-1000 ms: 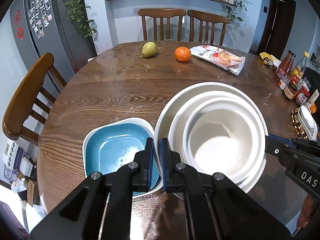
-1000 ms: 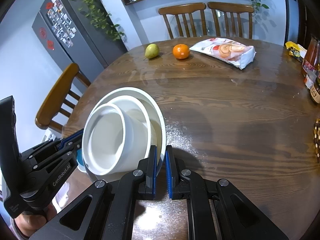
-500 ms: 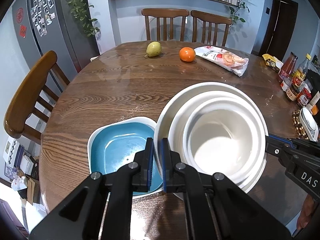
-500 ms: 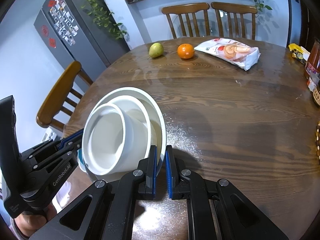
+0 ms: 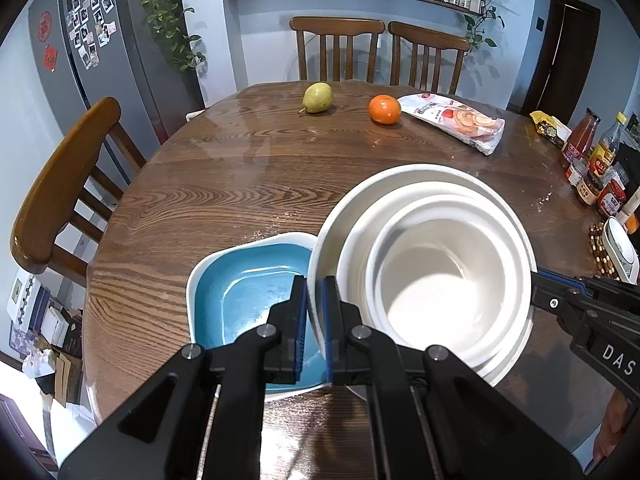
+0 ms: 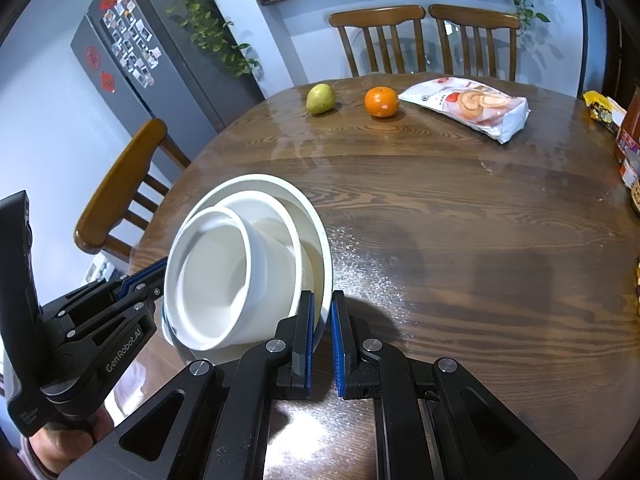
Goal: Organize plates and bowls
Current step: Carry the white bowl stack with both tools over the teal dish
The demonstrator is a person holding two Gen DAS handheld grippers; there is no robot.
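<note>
Three white bowls are nested in a stack; the smallest (image 5: 440, 288) sits inside the wide outer bowl (image 5: 340, 232). My left gripper (image 5: 316, 308) is shut on the outer bowl's left rim. My right gripper (image 6: 322, 320) is shut on its right rim (image 6: 326, 264), and the stack (image 6: 216, 280) looks tilted in the right wrist view. Each gripper shows in the other's view: the right one (image 5: 552, 296) and the left one (image 6: 140, 288). A square blue dish with a white rim (image 5: 244, 288) lies on the table (image 5: 224, 184), partly under the stack's left edge.
A pear (image 5: 317, 97), an orange (image 5: 384, 109) and a snack bag (image 5: 456, 120) lie at the far side. Sauce bottles and jars (image 5: 588, 160) and a small white dish on a beaded mat (image 5: 618, 248) crowd the right edge. A wooden chair (image 5: 60, 176) stands at the left.
Both grippers and the white stack have drifted slightly left, so the stack covers a little more of the blue dish. Both grips are unchanged.
</note>
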